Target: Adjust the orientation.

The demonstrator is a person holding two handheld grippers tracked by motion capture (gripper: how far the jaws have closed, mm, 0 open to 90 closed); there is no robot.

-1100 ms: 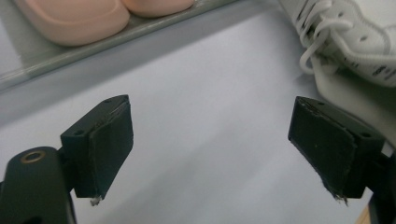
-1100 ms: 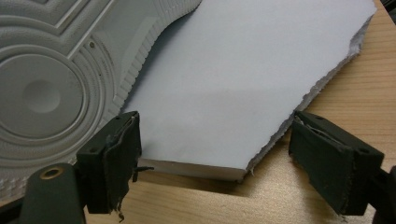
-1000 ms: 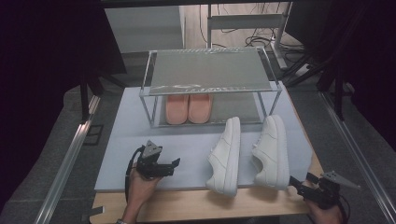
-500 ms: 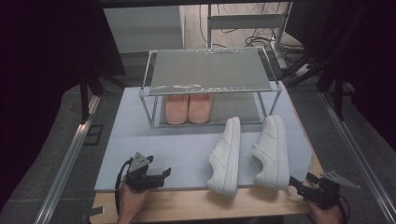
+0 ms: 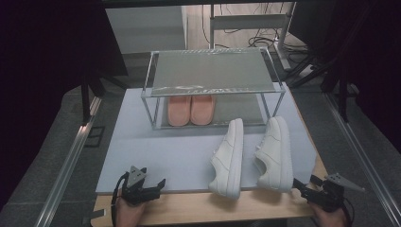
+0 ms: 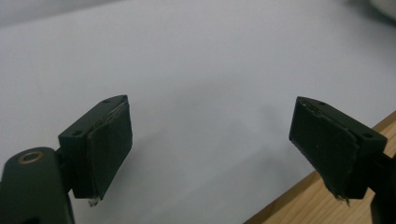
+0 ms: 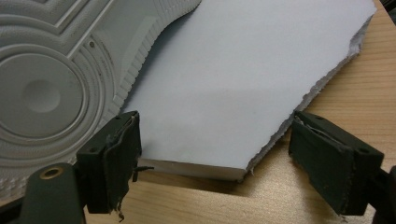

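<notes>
Two white sneakers lie on their sides on the pale mat (image 5: 161, 151), one (image 5: 229, 158) left of the other (image 5: 274, 153). A pink pair of shoes (image 5: 191, 109) rests on the lower shelf of a metal rack (image 5: 213, 71) behind them. My left gripper (image 5: 160, 185) sits at the mat's front left edge, open and holding nothing; in its own view the left gripper (image 6: 212, 149) has its jaws wide over bare mat. My right gripper (image 5: 299, 185) is at the front right corner, open; in its view the right gripper (image 7: 215, 158) faces a white sneaker's sole (image 7: 51, 79).
The mat lies on a wooden table (image 5: 246, 208) whose front strip is bare. Metal rails (image 5: 71, 156) run along both sides. Cables (image 5: 269, 40) trail on the floor behind the rack. The mat's torn corner (image 7: 299, 107) overhangs the wood.
My left gripper has drawn back toward the front edge of the table. The right gripper and the shoes have stayed put.
</notes>
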